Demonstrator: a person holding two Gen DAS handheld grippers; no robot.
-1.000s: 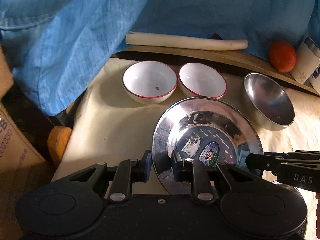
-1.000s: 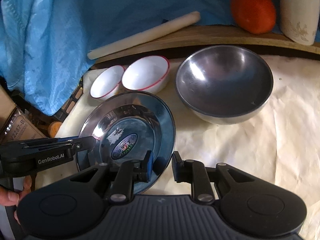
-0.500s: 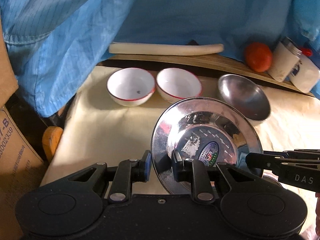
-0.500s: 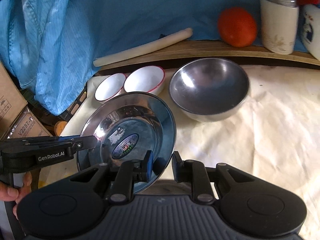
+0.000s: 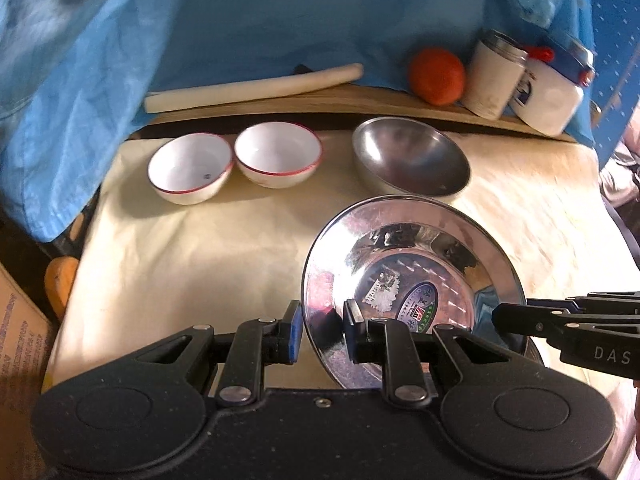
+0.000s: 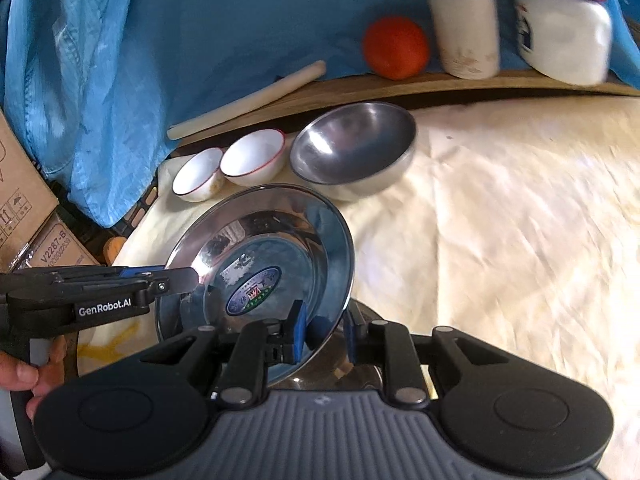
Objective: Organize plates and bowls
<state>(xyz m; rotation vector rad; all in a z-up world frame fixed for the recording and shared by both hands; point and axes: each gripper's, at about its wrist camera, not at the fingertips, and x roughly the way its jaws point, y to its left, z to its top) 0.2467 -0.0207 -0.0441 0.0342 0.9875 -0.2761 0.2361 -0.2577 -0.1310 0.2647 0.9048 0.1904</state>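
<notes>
The table (image 5: 200,264), draped in a cream cloth, carries the crockery in a row along its far edge, beneath a wooden shelf. Taking the large round stainless-steel bowl (image 5: 412,162) as landmark: it sits upright on the cloth, apparently as the anchor of the bowl row. Nearer the cameras than this bowl, the shiny steel plate with an oval sticker at its centre (image 5: 408,280) is held off the cloth, tilted, by both tools at once. The left tool (image 5: 320,330) has its jaws closed across the plate's left rim, one finger on each face; the right tool (image 6: 323,332) pinches the opposite rim the same way. Two grips likely keep the slippery, thin metal from swinging. Under the plate, in the right wrist view, another steel piece (image 6: 360,376) shows, probably a stack it belongs with; I cannot tell what it is.

Left of the steel bowl stand two small white bowls with red rims (image 5: 278,154) (image 5: 191,168), touching or nearly so, grouped by kind. Behind the steel bowl, on the shelf, rests an orange round fruit (image 5: 437,76).
</notes>
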